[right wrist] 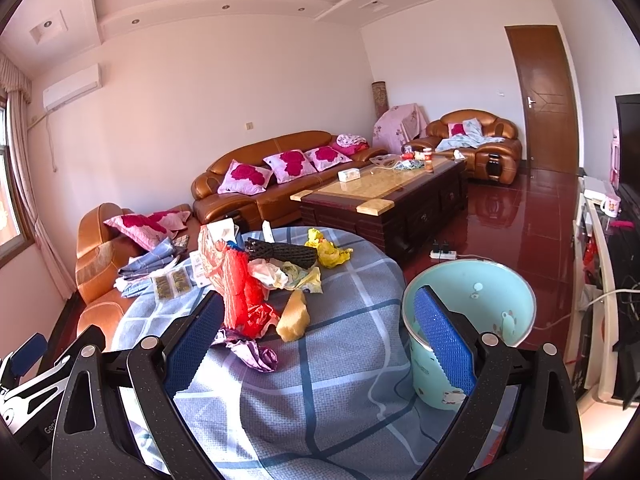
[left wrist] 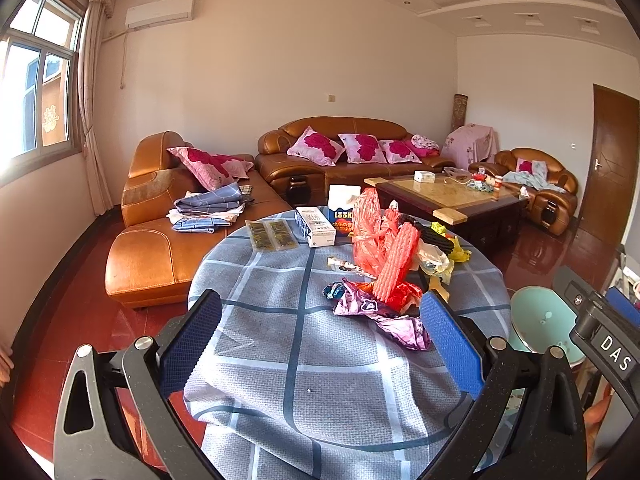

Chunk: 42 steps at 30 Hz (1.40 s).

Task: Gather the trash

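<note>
Left wrist view: left hand-held gripper (left wrist: pixel 320 332) spread wide, empty, above near edge of worktop (left wrist: pixel 280 360). Right hand-held gripper (right wrist: pixel 320 336) also wide, empty. Trash sits mid-worktop: purple wrapper (left wrist: pixel 384 314) nearest, red net (left wrist: pixel 396 266) and red bag (left wrist: pixel 370 228) behind, yellow bits (right wrist: pixel 330 252) far right. Bin (right wrist: pixel 472 320) stands just off worktop's right edge. Risk: light wrappers prob. slip from pads or snag cloth; a loose pinch could drag neighbouring scraps off the edge w/o reaching bin.
</note>
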Tool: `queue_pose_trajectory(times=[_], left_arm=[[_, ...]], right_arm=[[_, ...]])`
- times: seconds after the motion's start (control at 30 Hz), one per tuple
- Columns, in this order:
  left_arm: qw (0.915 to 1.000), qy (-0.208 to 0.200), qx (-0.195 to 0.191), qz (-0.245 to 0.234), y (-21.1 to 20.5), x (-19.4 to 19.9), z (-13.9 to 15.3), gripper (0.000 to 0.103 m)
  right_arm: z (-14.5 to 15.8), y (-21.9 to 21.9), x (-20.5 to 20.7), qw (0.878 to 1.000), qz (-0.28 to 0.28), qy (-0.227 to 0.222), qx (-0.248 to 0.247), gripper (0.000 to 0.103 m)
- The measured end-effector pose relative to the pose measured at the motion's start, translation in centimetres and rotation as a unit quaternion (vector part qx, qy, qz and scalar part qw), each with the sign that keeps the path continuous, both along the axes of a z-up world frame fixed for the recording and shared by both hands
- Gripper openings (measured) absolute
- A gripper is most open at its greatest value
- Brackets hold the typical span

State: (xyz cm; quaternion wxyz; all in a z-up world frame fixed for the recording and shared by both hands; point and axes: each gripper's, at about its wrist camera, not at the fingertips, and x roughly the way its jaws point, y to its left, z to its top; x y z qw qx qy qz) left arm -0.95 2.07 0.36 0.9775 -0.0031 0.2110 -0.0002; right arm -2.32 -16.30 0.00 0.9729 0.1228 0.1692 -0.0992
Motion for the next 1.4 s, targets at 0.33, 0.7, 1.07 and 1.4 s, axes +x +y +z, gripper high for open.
queue_pose_trajectory(times=[0.33,0.7,1.07,1.4], left_arm=[[1.0,-0.001,0.001,0.0,-0.1,0.0,0.0,0.097],[1.0,0.0,0.001,0.0,0.0,0.0,0.0,0.097],[1.0,0.0,0.001,0.0,-0.1,0.0,-0.1,0.097],[0.9997,0.019,0.014,-0.005,-0.7,0.4,-1.4,0.097]], right_arm=[[0.0,0.3,0.0,1.0,0.002,0.001,-0.001,0.094],[0.0,0.3,0.0,1.0,0.002,0.001,0.0,0.094],[0.0,0.4,0.0,1.0,0.002,0.001,-0.001,0.094],[-0.4,0.6,0.2,1.0,0.001,0.009,-0.001,0.094]])
